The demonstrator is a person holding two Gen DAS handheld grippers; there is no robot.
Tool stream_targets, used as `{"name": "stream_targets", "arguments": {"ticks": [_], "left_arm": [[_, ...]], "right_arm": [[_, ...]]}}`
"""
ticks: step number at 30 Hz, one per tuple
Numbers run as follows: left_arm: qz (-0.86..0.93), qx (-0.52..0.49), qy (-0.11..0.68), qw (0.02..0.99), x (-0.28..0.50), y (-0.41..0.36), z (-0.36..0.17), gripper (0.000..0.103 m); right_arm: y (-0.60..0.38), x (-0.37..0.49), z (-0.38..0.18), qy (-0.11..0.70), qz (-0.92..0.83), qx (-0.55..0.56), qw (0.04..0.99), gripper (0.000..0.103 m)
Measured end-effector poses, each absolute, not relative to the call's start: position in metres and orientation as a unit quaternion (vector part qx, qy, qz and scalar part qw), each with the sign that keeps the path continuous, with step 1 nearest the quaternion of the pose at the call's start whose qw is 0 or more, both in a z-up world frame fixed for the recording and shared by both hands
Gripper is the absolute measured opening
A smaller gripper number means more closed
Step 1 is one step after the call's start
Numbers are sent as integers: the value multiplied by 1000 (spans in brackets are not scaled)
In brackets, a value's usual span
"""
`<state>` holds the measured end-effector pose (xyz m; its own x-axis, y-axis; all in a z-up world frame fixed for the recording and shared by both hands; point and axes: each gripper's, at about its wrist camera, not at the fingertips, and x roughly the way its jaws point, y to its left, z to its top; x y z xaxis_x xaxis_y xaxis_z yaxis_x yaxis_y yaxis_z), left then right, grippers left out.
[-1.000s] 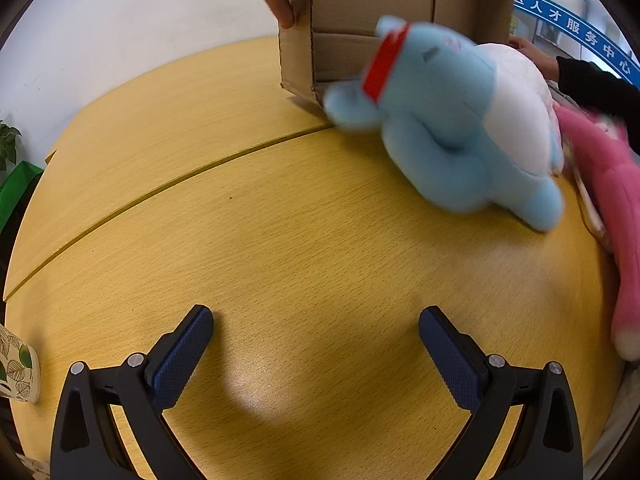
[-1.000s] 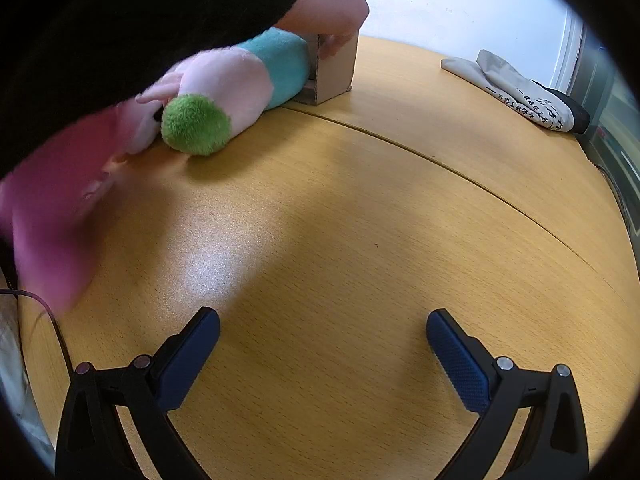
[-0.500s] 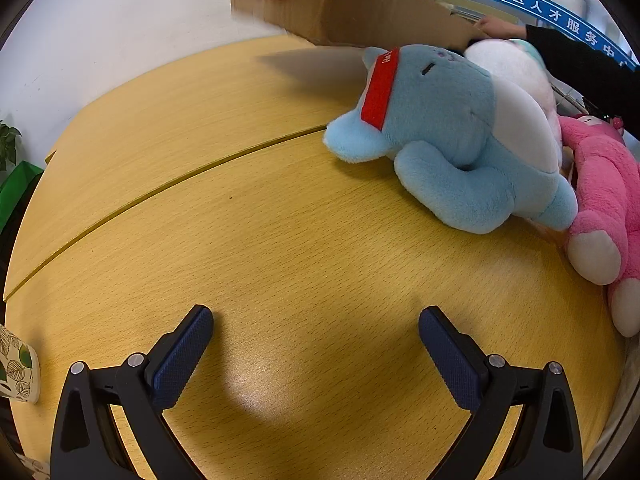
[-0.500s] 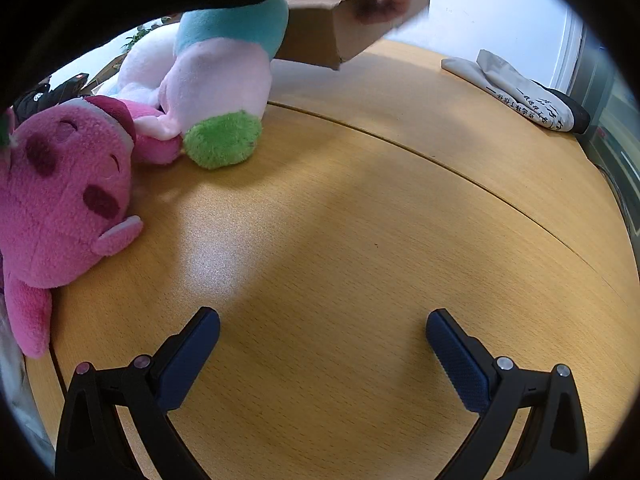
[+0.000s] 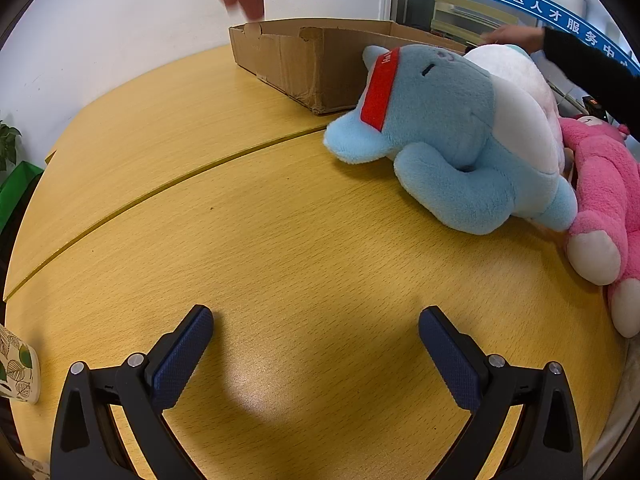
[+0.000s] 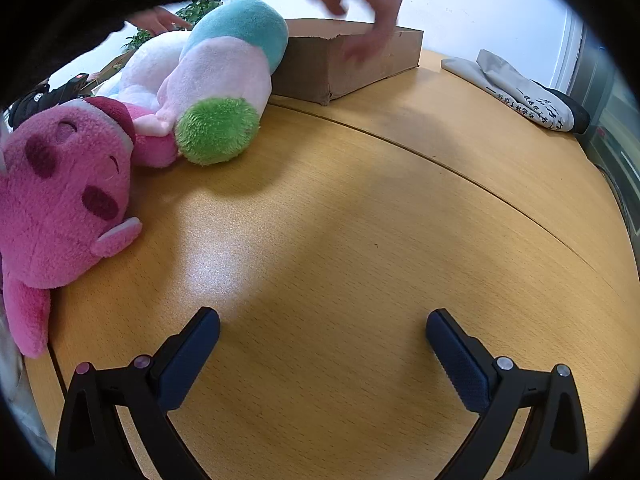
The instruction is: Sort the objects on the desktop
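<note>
A light blue plush with a white belly and a red band [image 5: 452,140] lies on the wooden table [image 5: 248,232], right of centre in the left wrist view. A pink plush bear [image 5: 604,208] lies beside it at the right edge. In the right wrist view the pink bear [image 6: 60,192] is at the left, next to a pale pink plush with a teal end and a green tip [image 6: 224,92]. A shallow cardboard box [image 5: 312,60] [image 6: 348,60] stands flat at the far side. My left gripper [image 5: 316,340] and right gripper [image 6: 322,340] hover open over bare table, holding nothing.
A person's hands [image 6: 360,4] move above the box, and a dark sleeve [image 5: 592,64] reaches in by the plushes. A folded white cloth with black print [image 6: 524,96] lies far right. A leaf-patterned paper cup [image 5: 16,368] stands at the left table edge. A green plant [image 5: 8,148] stands beyond.
The person tipped the plushes out of the cardboard box, then set the box down flat at the far side and lifted the hands off it. Both grippers stayed still and open.
</note>
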<state>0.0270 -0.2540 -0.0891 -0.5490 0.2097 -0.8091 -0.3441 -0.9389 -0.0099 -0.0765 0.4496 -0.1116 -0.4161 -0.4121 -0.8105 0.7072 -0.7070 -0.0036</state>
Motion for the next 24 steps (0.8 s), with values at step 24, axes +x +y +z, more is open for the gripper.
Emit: {"name": "stream_targets", "arguments": {"ticks": [24], "left_arm": [[876,-448,76,159,21,-237,-94,103]], "right_arm": [[448,-81,-111,175,-823,420,341,103]]}}
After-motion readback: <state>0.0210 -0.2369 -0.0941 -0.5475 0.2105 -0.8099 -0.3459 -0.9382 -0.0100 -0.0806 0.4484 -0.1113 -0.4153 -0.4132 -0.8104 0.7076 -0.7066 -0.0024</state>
